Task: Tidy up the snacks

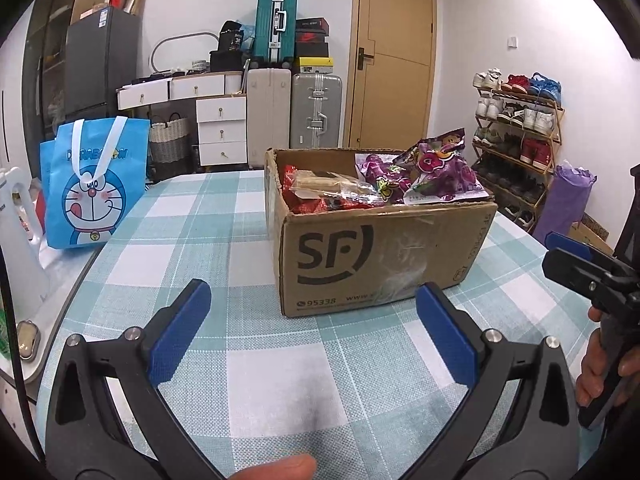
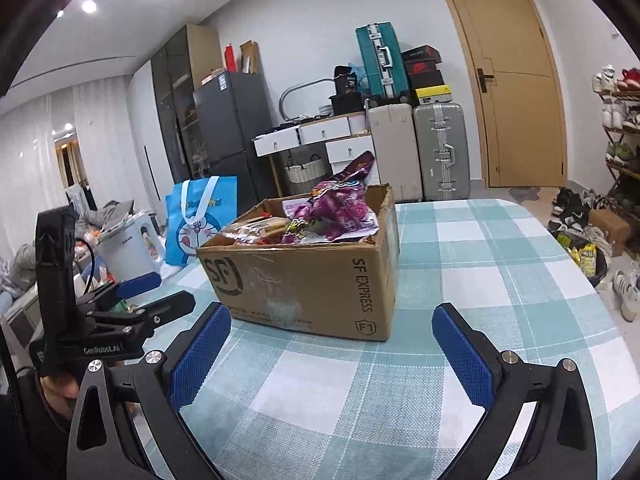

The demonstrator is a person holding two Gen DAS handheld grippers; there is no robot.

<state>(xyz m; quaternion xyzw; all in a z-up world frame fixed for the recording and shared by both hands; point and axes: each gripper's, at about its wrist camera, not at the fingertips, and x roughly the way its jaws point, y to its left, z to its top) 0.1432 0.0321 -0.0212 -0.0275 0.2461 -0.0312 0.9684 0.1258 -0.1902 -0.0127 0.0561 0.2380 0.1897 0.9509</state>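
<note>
Brown corrugated cardboard, printed with a black SF logo, is forming the open box (image 1: 380, 248) that is sitting on the checked tablecloth (image 1: 248, 380). Glossy purple snack bags (image 1: 436, 168) and red and clear crinkled packets (image 1: 320, 192) are filling it past the rim. The box is lying just ahead of the left gripper (image 1: 312, 332) and the right gripper (image 2: 328, 344); both are hanging spread wide, blue ribbed pads (image 2: 200, 356) gripping nothing.

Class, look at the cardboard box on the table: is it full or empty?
Full. The cardboard box is open-topped, and purple snack bags and red packets pile above its rim.
</note>
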